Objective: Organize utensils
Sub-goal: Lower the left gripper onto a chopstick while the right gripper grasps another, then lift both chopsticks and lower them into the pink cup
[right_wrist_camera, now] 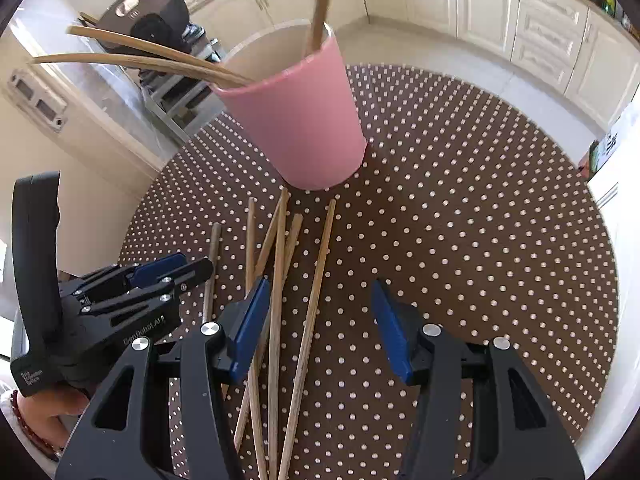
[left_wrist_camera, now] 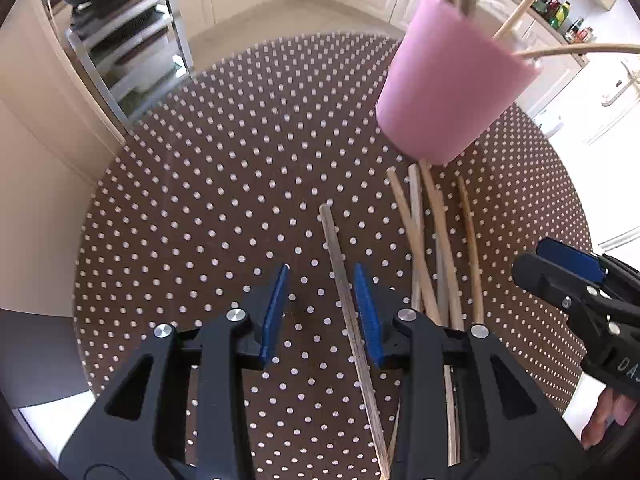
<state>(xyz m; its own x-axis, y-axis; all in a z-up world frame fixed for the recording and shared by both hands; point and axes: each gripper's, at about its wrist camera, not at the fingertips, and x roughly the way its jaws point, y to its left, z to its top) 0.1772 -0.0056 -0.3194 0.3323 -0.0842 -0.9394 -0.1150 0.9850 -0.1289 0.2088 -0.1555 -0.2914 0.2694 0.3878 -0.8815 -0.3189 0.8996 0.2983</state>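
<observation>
A pink cup (left_wrist_camera: 448, 92) (right_wrist_camera: 300, 120) stands on the round dotted table and holds several wooden chopsticks (right_wrist_camera: 136, 58). More chopsticks lie loose in front of it (left_wrist_camera: 436, 240) (right_wrist_camera: 280, 280). My left gripper (left_wrist_camera: 322, 312) is open low over the table, with one greyish chopstick (left_wrist_camera: 344, 292) lying between its pads, close to the right pad. My right gripper (right_wrist_camera: 320, 328) is open over the loose pile, one chopstick (right_wrist_camera: 312, 312) between its pads. Each gripper shows in the other's view: the right (left_wrist_camera: 568, 276), the left (right_wrist_camera: 160, 272).
The brown tablecloth with white dots (left_wrist_camera: 220, 200) (right_wrist_camera: 480, 240) covers the round table. A metal shelf rack (left_wrist_camera: 128, 56) stands beyond the table's far left edge. Cream kitchen cabinets (right_wrist_camera: 540, 32) line the back wall.
</observation>
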